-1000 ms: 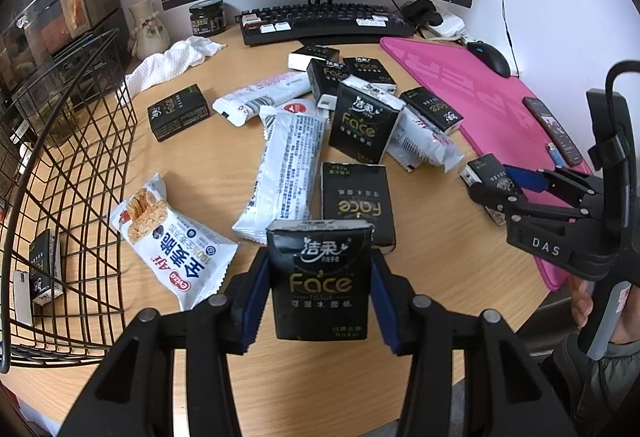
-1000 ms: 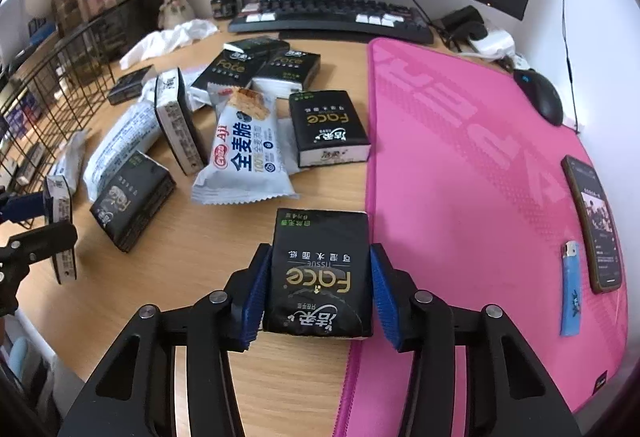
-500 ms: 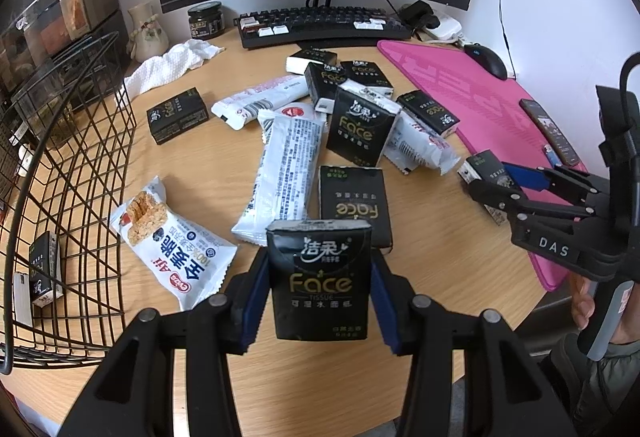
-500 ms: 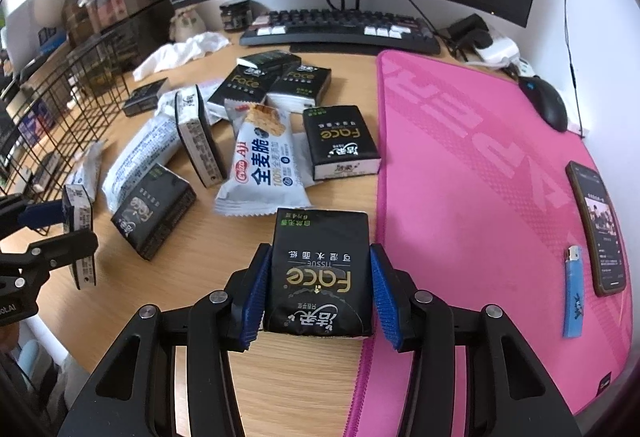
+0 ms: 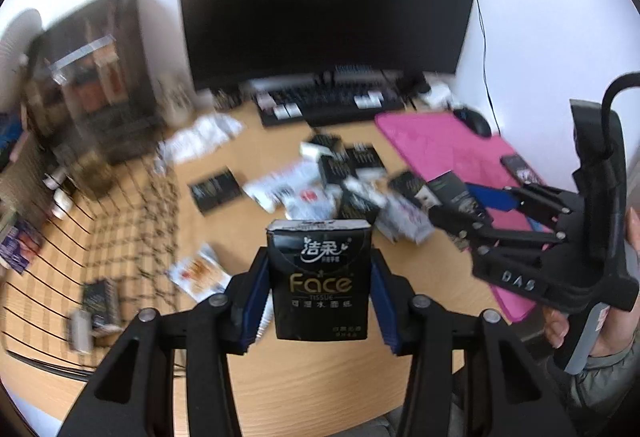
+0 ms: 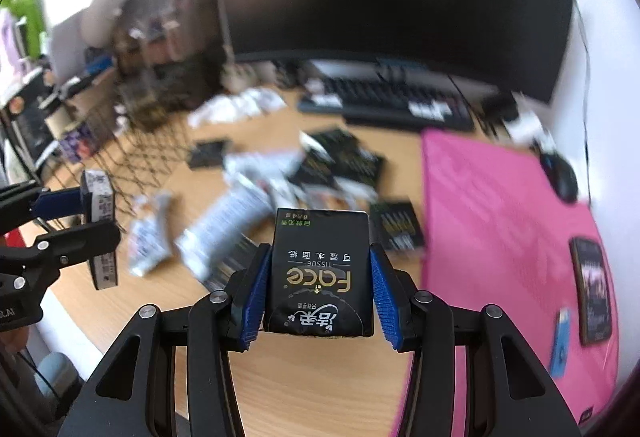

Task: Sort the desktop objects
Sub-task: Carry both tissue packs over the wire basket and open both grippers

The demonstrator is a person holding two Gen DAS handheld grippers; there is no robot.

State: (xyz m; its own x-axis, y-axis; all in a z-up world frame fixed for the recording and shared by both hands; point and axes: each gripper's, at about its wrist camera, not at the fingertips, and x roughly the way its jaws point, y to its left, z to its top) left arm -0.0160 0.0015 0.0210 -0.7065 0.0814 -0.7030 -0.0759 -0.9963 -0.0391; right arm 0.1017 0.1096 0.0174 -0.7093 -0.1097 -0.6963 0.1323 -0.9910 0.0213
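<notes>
A: Grippers first. Left gripper [image 5: 320,295] is clamped on a black tissue pack [image 5: 319,279], blue pads on both its sides, print upright. Right gripper [image 6: 318,295] grips its own pack [image 6: 320,273] the same way, print upside down.

B: Both clear of the desk [image 5: 320,369]?

A: Yes, each pack hangs in the air above the wood. Under them lies the heap [image 5: 340,189]: more black packs and white snack wrappers, with the pink mat [image 6: 500,237] to the right.

B: And the target?

A: My guess is the wire basket [image 5: 132,221] at the left. At least one black pack [image 5: 100,303] seems to lie in it; the view is blurred, so I cannot count.

B: How to carry well?

A: Keep the squeeze even. These packs are soft and could slip or buckle. Take the left one in first, since it is nearer the basket. The right must cross over the heap, so carry it high enough to miss the wrappers and stay out of the left gripper's path.

B: Release?

A: Low, inside the rim, flat beside the pack there.
</notes>
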